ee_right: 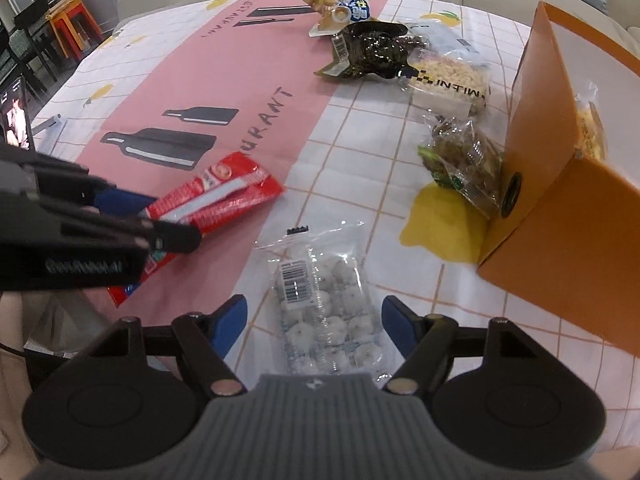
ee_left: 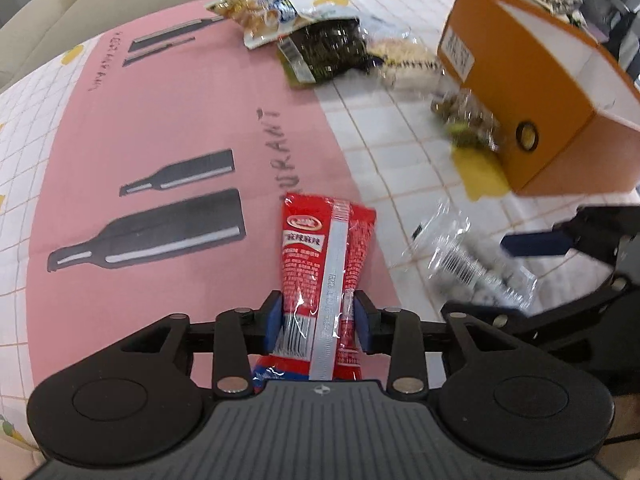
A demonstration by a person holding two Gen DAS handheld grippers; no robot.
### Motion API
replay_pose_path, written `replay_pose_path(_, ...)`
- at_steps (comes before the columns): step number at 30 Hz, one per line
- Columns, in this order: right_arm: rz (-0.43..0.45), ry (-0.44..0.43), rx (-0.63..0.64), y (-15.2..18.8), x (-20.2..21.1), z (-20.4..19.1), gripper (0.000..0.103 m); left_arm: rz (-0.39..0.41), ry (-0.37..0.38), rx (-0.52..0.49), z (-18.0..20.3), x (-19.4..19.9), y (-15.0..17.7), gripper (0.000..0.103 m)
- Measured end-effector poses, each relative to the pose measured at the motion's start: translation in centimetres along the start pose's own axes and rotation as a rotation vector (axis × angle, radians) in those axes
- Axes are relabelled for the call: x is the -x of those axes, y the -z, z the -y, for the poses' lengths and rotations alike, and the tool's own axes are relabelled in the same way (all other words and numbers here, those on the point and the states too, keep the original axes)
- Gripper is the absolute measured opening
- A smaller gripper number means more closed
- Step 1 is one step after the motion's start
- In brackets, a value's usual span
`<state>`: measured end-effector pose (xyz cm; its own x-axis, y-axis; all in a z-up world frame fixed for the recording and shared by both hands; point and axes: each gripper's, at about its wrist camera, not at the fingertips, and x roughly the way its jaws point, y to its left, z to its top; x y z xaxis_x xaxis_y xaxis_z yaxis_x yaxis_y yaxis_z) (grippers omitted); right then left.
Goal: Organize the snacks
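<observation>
Two snacks in play on the worktop (ee_right: 360,128). The left gripper (ee_left: 318,322) has its fingers either side of the red packet (ee_left: 324,248), seemingly pressing its near end, on the pink mat (ee_left: 160,120). It looks light, crinkly and slippery, best pinched across its flat seam. The right gripper (ee_right: 314,322) hangs with fingers spread apart around the clear bag (ee_right: 324,300) of pale round pieces, pads not touching. That bag looks soft and crushable, so take it gently mid-body. The orange box (ee_right: 560,208) waits on the right.
</observation>
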<state>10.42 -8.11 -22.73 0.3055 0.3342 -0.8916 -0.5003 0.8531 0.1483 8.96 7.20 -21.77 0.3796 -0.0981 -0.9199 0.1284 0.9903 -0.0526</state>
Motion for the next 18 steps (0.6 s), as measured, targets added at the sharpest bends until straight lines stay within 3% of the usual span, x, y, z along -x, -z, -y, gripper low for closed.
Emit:
replay_pose_path(6,-0.005,0.027,-0.002,0.0,-0.5,0.1,0.073,0.018,-0.029,-0.041,0.3,-0.8,0.3,0.066)
replay_pose_path(11,-0.002,0.069,0.048,0.1,-0.7,-0.6,0.070,0.039,-0.034,-0.046,0.3,-0.9,0.2,0.067)
replay_pose_path(13,0.002,0.095,0.072,0.1,-0.7,-0.9,0.062,0.046,-0.028,-0.044,0.3,-0.9,0.2,0.061)
replay_pose_path(15,0.007,0.101,0.091,0.1,-0.7,-1.2,0.058,0.056,-0.032,-0.043,0.4,-0.7,0.2,0.046)
replay_pose_path(18,0.014,0.092,0.078,0.1,-0.6,-0.9,0.053,0.057,-0.029,-0.030,0.5,-0.6,0.2,0.041)
